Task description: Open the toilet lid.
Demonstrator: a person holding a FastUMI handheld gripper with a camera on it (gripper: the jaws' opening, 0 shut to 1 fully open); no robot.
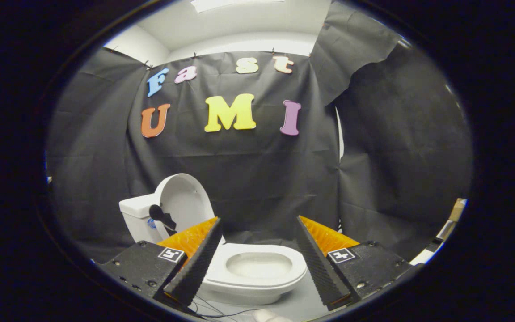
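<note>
White toilet lid [186, 199] stands raised, leaning back against the tank [136, 214]; seat and bowl [257, 268] lie exposed just ahead between the fingers. Gripper [257, 264] fingers spread wide, holding nothing, likely because the opening looks done
</note>
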